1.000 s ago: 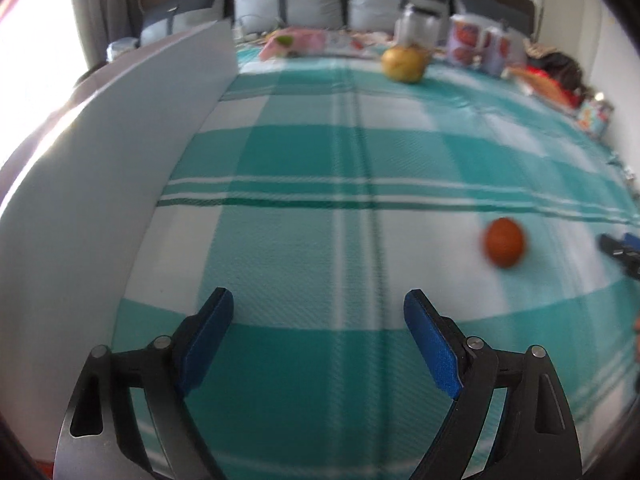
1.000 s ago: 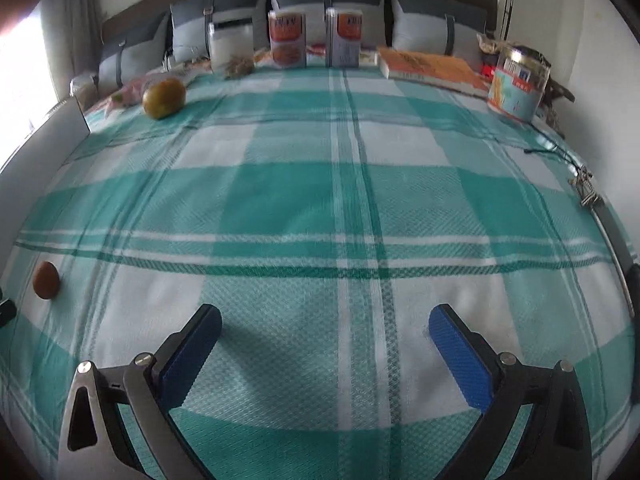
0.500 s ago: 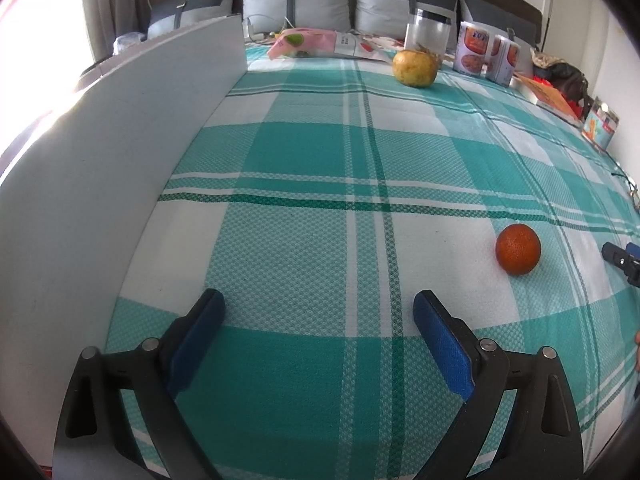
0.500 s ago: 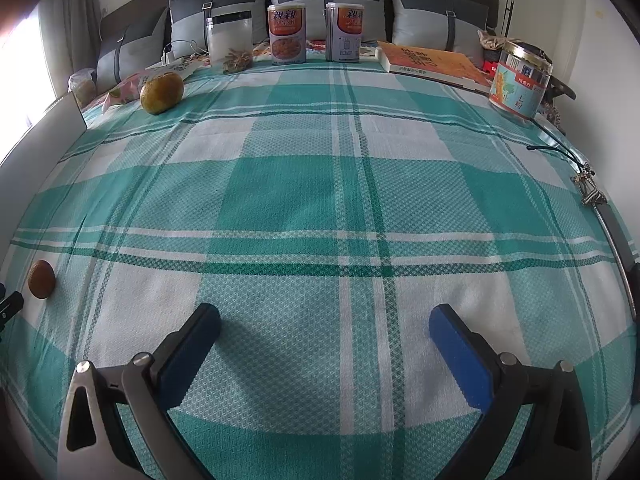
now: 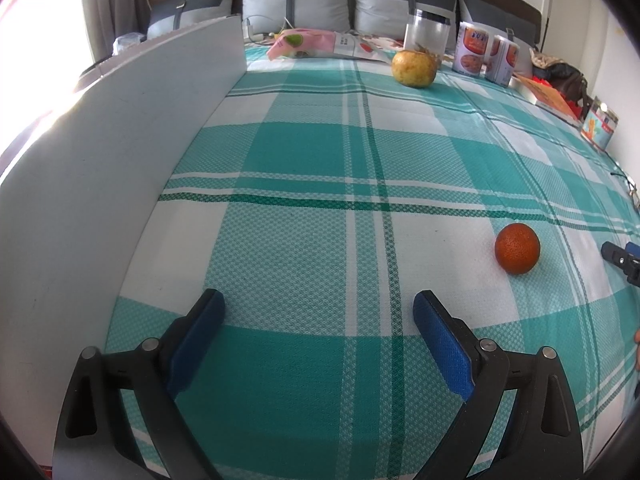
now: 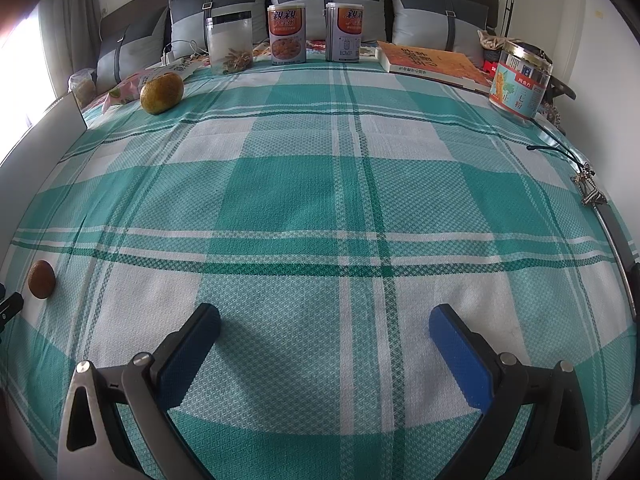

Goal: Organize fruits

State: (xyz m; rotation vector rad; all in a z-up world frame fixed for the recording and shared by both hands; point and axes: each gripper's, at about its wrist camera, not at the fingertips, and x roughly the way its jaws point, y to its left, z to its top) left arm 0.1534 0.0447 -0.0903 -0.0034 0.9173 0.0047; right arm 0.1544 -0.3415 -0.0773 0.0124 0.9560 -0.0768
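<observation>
A small orange fruit (image 5: 517,248) lies on the green plaid cloth (image 5: 320,152), ahead and to the right of my left gripper (image 5: 318,312), which is open with nothing between its fingers. A larger yellow-green fruit (image 5: 413,68) sits far back near the pillows. In the right wrist view the small orange fruit (image 6: 41,279) is at the far left edge and the yellow-green fruit (image 6: 161,92) is at the back left. My right gripper (image 6: 324,326) is open and empty over the cloth.
A tall white board (image 5: 100,184) walls the left side. Along the back stand a clear jar (image 6: 229,41), two printed cans (image 6: 287,34), a book (image 6: 432,62) and a glass jar (image 6: 520,82). A key ring and cable (image 6: 588,188) lie at right.
The left wrist view has swung and steadied, so the orange fruit is sharp and slightly further right. The right gripper tilted a little; both grippers stayed open.
</observation>
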